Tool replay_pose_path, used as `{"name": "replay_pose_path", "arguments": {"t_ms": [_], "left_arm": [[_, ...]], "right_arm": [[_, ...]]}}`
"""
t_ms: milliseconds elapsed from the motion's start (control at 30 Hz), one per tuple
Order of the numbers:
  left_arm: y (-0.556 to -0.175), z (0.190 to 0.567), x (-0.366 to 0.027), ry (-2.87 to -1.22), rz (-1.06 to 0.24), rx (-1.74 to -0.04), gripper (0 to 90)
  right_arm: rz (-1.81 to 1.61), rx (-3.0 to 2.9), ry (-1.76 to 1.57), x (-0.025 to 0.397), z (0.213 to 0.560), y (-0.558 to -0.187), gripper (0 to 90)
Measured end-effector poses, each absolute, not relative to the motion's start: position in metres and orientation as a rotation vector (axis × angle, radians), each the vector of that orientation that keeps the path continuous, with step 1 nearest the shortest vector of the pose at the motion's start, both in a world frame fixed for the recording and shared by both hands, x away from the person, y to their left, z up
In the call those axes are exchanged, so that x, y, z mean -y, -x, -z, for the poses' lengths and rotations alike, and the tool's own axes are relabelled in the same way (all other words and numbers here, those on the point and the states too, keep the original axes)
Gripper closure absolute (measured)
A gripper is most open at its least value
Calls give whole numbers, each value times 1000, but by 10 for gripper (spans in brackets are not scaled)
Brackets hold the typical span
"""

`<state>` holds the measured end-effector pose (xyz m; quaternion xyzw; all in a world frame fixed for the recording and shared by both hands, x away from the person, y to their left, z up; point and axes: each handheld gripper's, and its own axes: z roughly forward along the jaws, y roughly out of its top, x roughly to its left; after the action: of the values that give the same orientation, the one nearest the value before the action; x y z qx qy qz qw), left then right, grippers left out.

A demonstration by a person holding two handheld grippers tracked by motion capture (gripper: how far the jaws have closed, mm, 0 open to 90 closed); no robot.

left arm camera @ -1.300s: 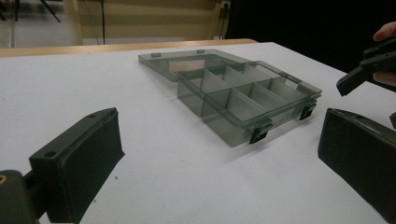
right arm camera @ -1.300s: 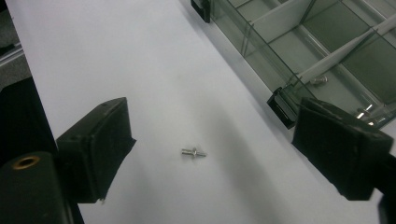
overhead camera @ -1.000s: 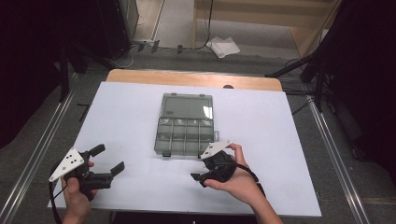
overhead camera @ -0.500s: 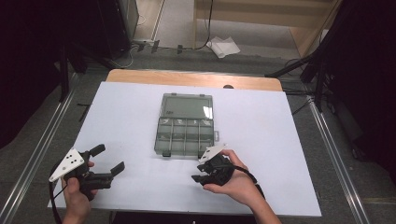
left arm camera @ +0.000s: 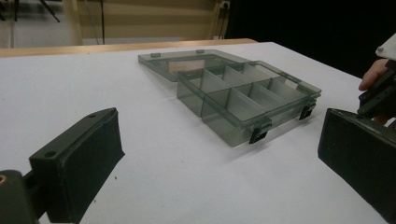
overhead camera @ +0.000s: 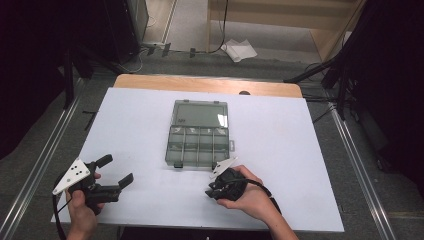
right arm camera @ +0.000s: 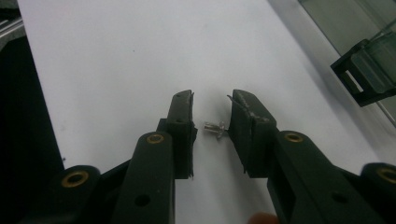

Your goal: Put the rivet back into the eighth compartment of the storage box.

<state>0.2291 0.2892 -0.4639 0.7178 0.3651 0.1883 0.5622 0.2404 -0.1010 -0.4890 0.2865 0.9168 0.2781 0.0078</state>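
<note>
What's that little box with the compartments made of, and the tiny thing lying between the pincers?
The box looks like smoky clear plastic: you see its dividers through the walls. The tiny piece between the right gripper jaws glints silvery, probably metal, perhaps a small screw.

A small silvery screw lies on its side on the white table.

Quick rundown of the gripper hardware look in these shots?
Both are black handheld units. The left gripper carries a grey three-cornered plate with dark dots; the right gripper has a similar pale plate, brass-coloured pivot rivets and flat black jaws with scuffed pads. A black cable trails from each. No sleeves visible.
</note>
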Motion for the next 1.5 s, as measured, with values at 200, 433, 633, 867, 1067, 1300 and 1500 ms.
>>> {"name": "replay_pose_path", "arguments": {"t_ms": [200,433,633,867,1067,1300,1500], "left_arm": [[-229,464,-289,-1687,-443,-860,0],[-229,464,-289,-1690,-442,-861,0],[-229,464,-289,-1693,-444,-858,0],[-229,464,-289,-1688,-443,-859,0],[-229,464,-289,-1691,-445,-859,0],[-229,464,-289,-1689,-445,-858,0],[-229,464,-289,-1691,-447,-858,0]], "right_arm": [[-877,-2864,-911,101,495,-244,793],[-892,-2866,-917,103,496,-245,807],[-882,-2851,-915,102,496,-243,811],[-894,-2855,-930,102,496,-244,812],[-903,-2850,-935,103,495,-244,812],[-922,-2845,-955,105,493,-245,812],[-929,-2845,-955,106,490,-245,812]]}}
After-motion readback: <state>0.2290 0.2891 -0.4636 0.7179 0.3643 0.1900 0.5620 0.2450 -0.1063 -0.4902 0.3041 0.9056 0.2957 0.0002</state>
